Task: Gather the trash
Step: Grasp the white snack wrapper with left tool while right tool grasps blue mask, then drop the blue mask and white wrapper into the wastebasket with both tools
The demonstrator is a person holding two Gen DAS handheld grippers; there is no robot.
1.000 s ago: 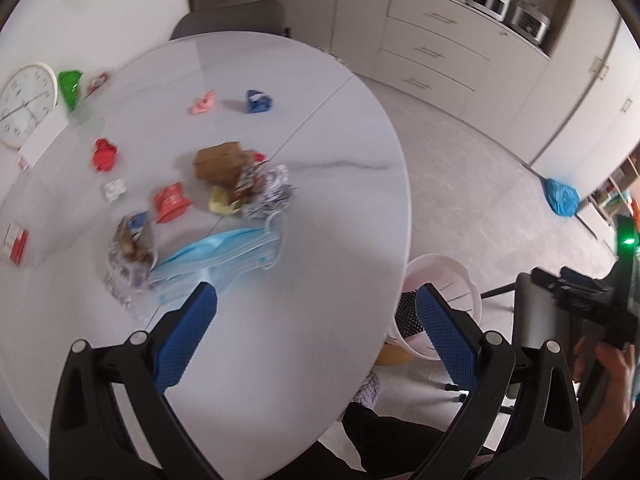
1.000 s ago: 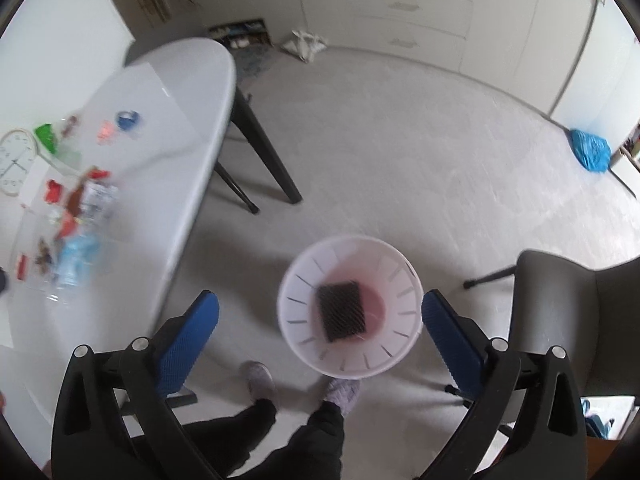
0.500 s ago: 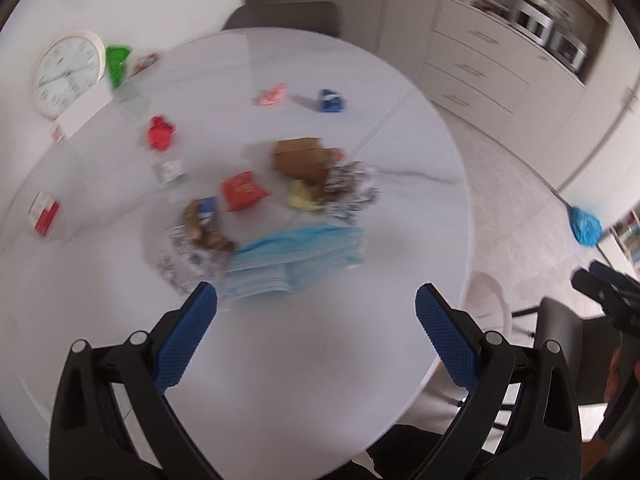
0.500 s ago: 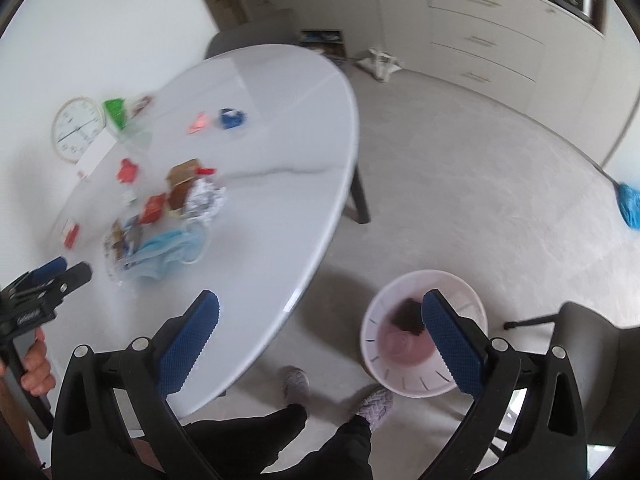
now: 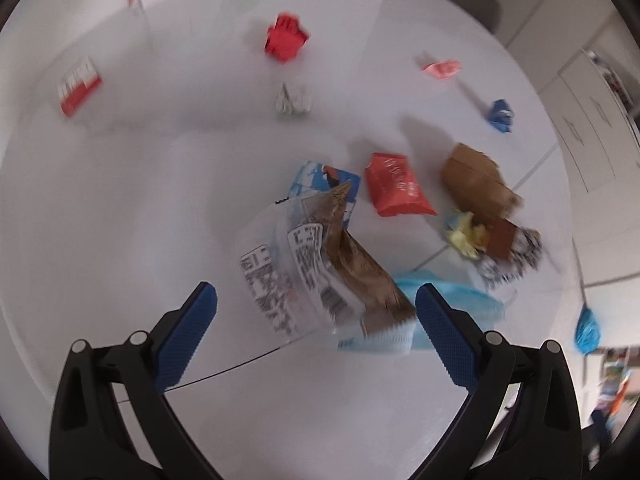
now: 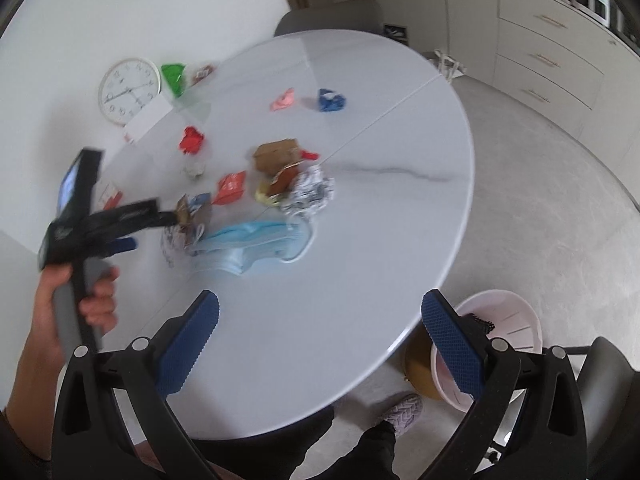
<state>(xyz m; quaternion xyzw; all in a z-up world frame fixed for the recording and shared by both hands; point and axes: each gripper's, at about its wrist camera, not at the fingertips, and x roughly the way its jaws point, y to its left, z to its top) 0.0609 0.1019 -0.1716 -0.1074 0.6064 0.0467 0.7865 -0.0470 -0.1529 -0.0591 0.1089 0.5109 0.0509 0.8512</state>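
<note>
Trash lies on the white round table (image 6: 360, 280). A clear wrapper with brown contents (image 5: 320, 272) lies just ahead of my open left gripper (image 5: 316, 320), between its fingers. Beside it lie a light blue face mask (image 5: 452, 292), a red packet (image 5: 394, 190), a brown paper piece (image 5: 476, 182), a foil wad (image 5: 508, 256), a red crumple (image 5: 286, 38), a pink scrap (image 5: 442, 68) and a blue crumple (image 5: 500, 114). My right gripper (image 6: 320, 340) is open and empty above the table's near edge. The left gripper also shows in the right wrist view (image 6: 120, 224), beside the mask (image 6: 256, 242).
A pink basket (image 6: 516, 320) holding a dark sponge stands on the floor at the table's right edge. A wall clock (image 6: 128, 90), a green packet (image 6: 174, 76) and a white card stand at the table's far left. A grey chair (image 6: 332, 16) stands behind.
My left gripper has dropped in close over the trash pile, up to the clear wrapper. My right gripper has swung from the basket towards the table.
</note>
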